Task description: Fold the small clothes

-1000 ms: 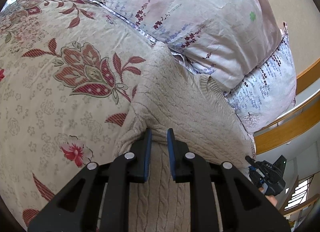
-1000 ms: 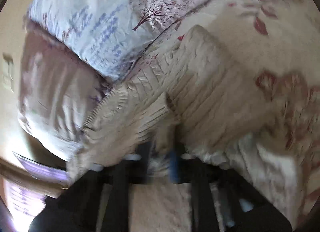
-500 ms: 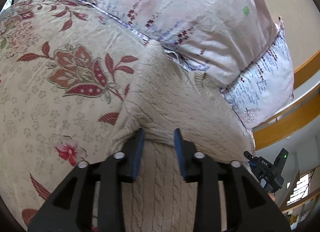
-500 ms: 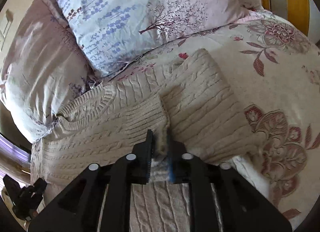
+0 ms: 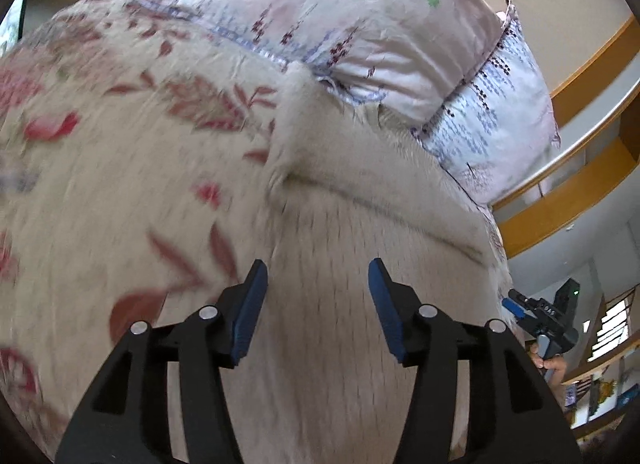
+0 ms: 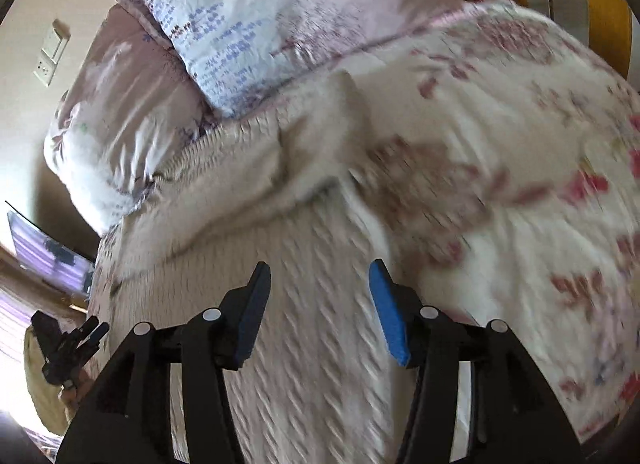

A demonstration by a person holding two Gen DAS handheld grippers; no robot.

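A cream cable-knit sweater [image 5: 344, 232] lies on a floral bedspread [image 5: 112, 168], its sleeves folded in across the body. In the left wrist view my left gripper [image 5: 318, 284] is open and empty, held just above the sweater's lower body. In the right wrist view my right gripper [image 6: 318, 284] is open and empty too, over the same sweater [image 6: 304, 304]. The ribbed collar [image 6: 192, 156] lies toward the pillows. The right gripper also shows at the lower right of the left wrist view [image 5: 540, 316], and the left gripper at the lower left of the right wrist view [image 6: 68, 344]. Both views are motion-blurred.
Two floral pillows [image 5: 360, 24] [image 5: 492, 116] lie at the head of the bed, touching the sweater's top. A wooden bed frame [image 5: 580, 168] runs at the right. A wall switch [image 6: 52, 52] is on the wall. The bedspread [image 6: 520, 168] extends to the sides.
Both grippers have opened and let go of the sweater folds they held. Both have pulled back from the folded sleeves toward the sweater's lower body.
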